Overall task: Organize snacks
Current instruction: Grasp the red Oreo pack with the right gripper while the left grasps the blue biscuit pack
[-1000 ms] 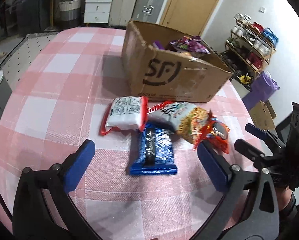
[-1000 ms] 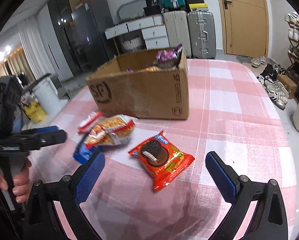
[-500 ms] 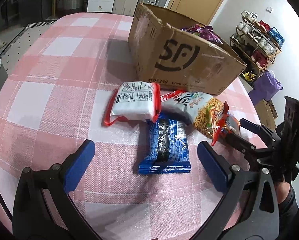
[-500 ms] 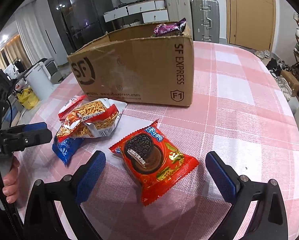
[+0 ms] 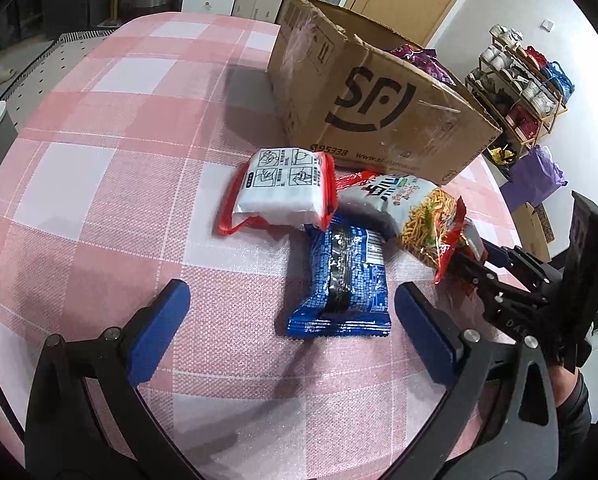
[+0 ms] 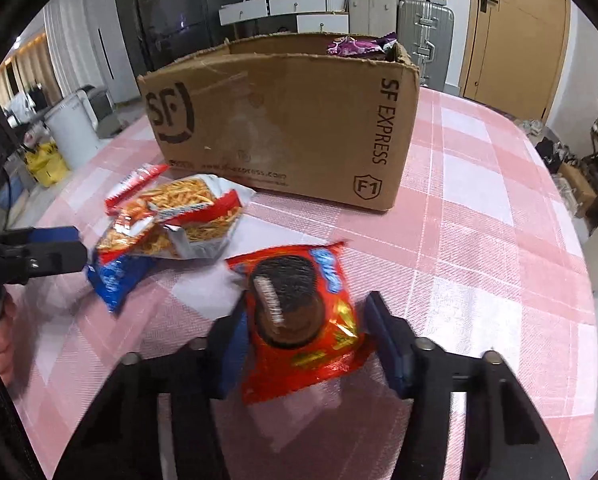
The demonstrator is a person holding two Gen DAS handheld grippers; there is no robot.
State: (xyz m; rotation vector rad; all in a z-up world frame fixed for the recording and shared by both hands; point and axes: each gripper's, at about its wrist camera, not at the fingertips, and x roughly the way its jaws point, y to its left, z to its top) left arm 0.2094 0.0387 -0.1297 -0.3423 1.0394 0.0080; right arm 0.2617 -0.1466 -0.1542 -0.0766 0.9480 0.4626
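Your right hand-held gripper [image 6: 305,344] is closing around the red cookie packet [image 6: 299,320], which is lying on the desk [image 6: 499,240] at about 6 o'clock from the cardboard box [image 6: 283,120]. The fingers are flanking the packet's sides, though whether both pads are already pressing is hard to tell. Judging by the puffy wrapper, you are wanting a squeeze across the firm cookie middle, not the crinkly seam, or it may slip during the lift. Your left hand-held gripper [image 5: 289,320] is hovering with its fingers spread wide apart above the blue packet [image 5: 341,280]. The noodle snack bag [image 5: 415,208] is sitting at 1 o'clock from the blue one, the white packet [image 5: 283,188] at 11 o'clock.
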